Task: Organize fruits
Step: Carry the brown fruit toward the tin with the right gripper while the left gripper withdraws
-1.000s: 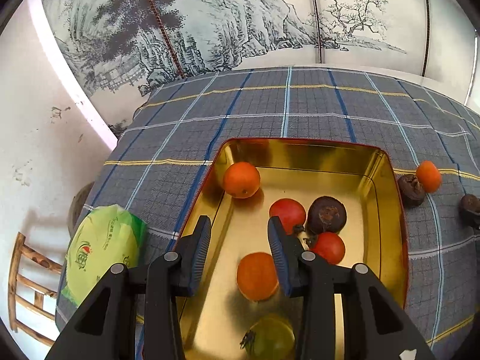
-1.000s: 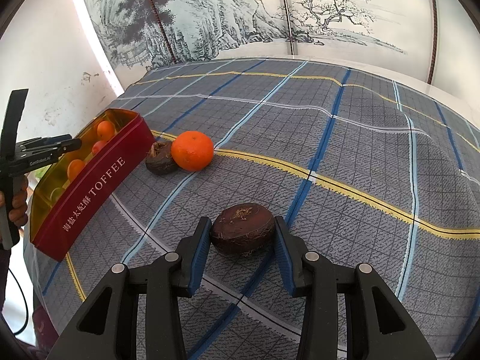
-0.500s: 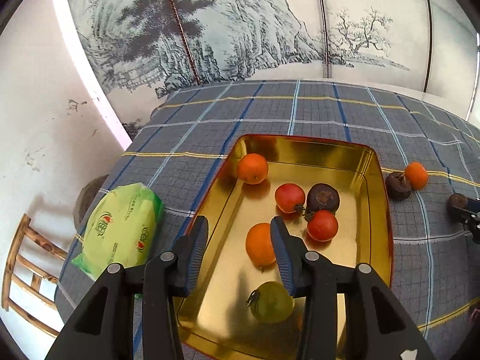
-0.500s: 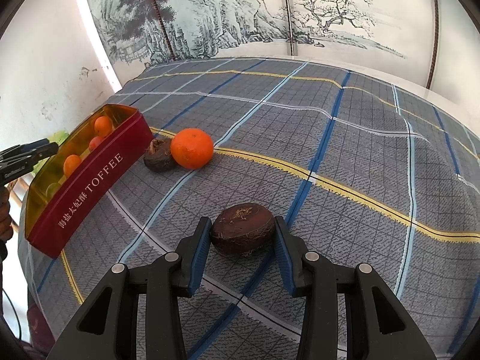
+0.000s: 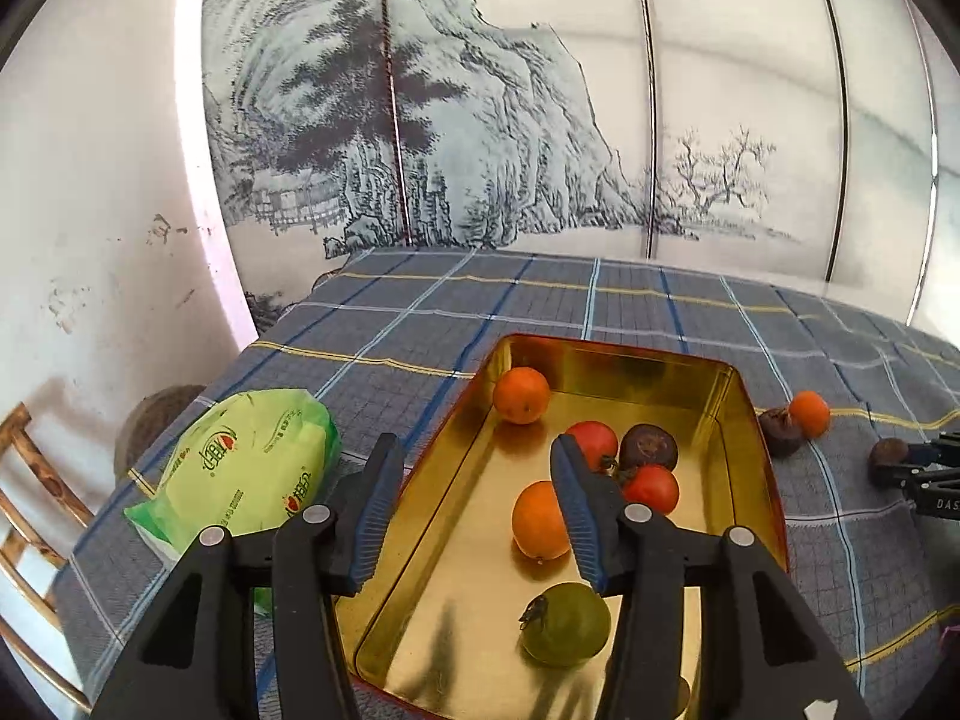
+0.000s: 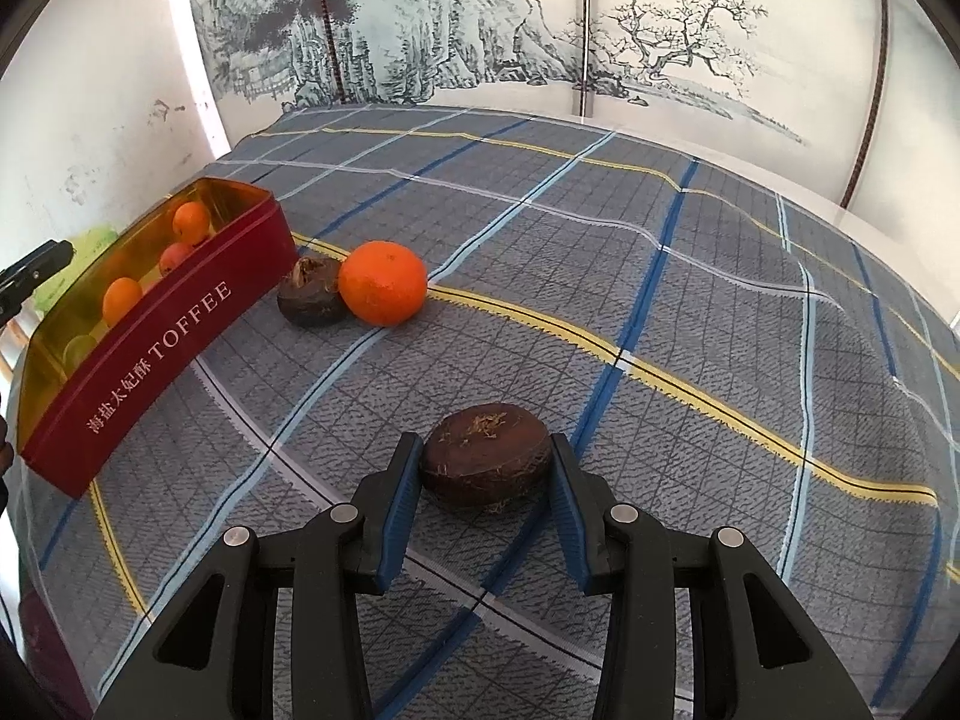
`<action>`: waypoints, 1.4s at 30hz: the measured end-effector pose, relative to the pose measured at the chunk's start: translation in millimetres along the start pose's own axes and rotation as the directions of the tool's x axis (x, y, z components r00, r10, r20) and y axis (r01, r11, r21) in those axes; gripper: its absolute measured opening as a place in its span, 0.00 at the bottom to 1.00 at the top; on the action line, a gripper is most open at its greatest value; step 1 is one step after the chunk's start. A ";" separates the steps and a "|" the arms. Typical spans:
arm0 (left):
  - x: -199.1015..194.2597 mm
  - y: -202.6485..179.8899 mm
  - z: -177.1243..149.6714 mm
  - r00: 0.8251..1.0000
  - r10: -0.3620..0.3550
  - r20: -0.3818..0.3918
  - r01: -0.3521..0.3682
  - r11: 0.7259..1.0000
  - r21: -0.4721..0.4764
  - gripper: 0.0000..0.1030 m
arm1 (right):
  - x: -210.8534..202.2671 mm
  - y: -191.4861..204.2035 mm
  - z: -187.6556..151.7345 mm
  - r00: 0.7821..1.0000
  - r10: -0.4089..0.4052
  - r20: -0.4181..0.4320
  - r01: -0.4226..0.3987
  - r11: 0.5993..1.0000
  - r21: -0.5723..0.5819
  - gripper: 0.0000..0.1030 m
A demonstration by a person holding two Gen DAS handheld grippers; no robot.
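The right tongs [image 6: 483, 480] close on a dark brown water chestnut [image 6: 485, 463] resting on the plaid-clothed counter [image 6: 690, 324]. Farther off, a tangerine [image 6: 383, 282] touches a second chestnut [image 6: 312, 299] beside the red toffee tin [image 6: 156, 354]. The left tongs [image 5: 474, 510], jaws just widening and empty, hang above the tin's near end, over a green tomato [image 5: 565, 623], tangerines and red tomatoes.

Ink-landscape screen [image 5: 480, 120], scuffed white wall [image 5: 90, 210]

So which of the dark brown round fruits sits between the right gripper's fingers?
The lone dark brown fruit nearest the camera; the other touches the orange.
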State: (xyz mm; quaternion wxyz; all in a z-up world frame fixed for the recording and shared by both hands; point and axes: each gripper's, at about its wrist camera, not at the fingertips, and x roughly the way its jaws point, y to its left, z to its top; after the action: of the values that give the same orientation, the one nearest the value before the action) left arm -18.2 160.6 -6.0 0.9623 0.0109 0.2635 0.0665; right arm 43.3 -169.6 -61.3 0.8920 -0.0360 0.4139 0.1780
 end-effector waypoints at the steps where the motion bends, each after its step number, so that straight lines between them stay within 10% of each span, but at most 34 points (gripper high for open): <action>1: -0.6 1.1 -1.1 1.000 0.004 0.007 -0.004 1.000 -0.005 0.46 | -0.6 1.9 -0.2 1.000 -0.005 0.001 0.005 1.000 0.002 0.41; 42: 3.9 34.7 -12.1 0.998 0.054 0.033 -0.047 0.983 -0.180 0.71 | -11.7 197.9 72.5 0.967 0.251 0.049 -0.234 0.945 -0.228 0.41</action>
State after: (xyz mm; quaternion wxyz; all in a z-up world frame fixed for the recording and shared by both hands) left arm -25.3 195.4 -16.4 0.9622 -0.0676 0.2379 0.1141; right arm 20.2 27.3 11.4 0.8691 -0.0766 0.3582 0.3326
